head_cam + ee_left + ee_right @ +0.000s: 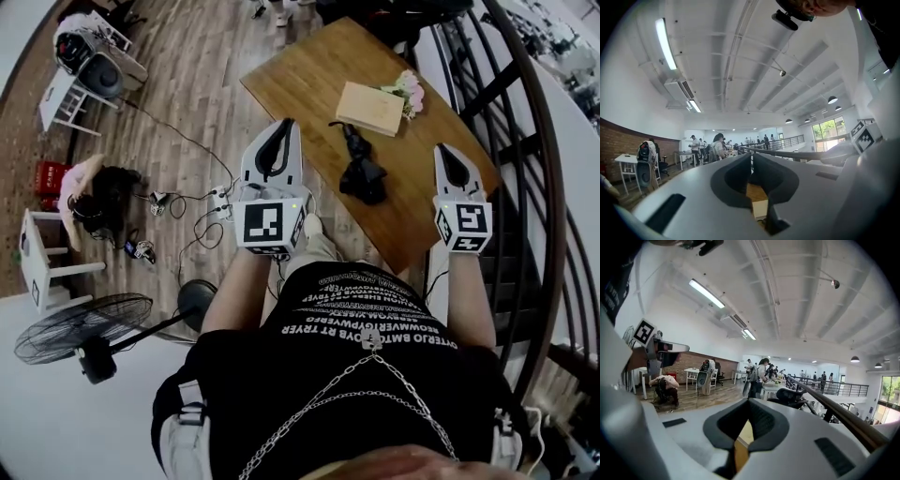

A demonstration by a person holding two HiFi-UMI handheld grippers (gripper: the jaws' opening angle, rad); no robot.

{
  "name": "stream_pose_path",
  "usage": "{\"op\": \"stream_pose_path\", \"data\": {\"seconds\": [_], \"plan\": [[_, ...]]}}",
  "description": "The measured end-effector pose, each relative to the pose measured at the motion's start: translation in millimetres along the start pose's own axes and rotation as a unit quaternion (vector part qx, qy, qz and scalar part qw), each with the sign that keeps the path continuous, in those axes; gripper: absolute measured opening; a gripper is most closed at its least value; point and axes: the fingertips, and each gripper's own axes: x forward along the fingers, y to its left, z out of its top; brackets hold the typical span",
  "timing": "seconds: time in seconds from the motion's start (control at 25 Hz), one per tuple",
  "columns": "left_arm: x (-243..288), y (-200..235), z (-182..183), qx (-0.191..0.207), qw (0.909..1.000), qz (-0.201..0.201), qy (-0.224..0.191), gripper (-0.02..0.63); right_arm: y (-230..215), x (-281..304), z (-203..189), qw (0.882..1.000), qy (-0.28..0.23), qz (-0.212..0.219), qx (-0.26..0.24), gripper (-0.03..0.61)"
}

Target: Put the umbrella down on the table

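A black folded umbrella (361, 169) lies on the wooden table (300, 84), near its front edge, with nothing touching it. Both grippers are held up at chest height, well above and on this side of the table. My left gripper (284, 127) sits left of the umbrella in the head view, its jaws together and empty. My right gripper (445, 152) is to the umbrella's right, also shut with nothing in it. In the left gripper view the left gripper (751, 157) points level across the room. The right gripper view shows the right gripper (749, 403) with its jaws closed.
A flat beige box (370, 108) and pink flowers (408, 91) lie on the table beyond the umbrella. A dark curved railing (534, 187) runs along the right. On the floor to the left are a fan (80, 328), cables (187, 202) and a crouching person (94, 197).
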Motion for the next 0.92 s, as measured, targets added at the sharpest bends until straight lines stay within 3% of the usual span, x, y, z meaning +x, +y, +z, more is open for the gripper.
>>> {"op": "stream_pose_path", "data": {"seconds": [0.28, 0.52, 0.92], "plan": [[-27, -32, 17, -0.008, 0.9999, -0.001, -0.012, 0.038, -1, -56, 51, 0.999, -0.049, 0.011, -0.012, 0.016], [-40, -49, 16, 0.007, 0.9999, -0.009, -0.003, 0.031, 3, -71, 54, 0.998, -0.055, 0.025, -0.007, 0.015], [-31, -38, 18, 0.02, 0.9998, -0.009, 0.003, 0.031, 14, -50, 49, 0.998, -0.038, 0.042, 0.002, 0.015]]}}
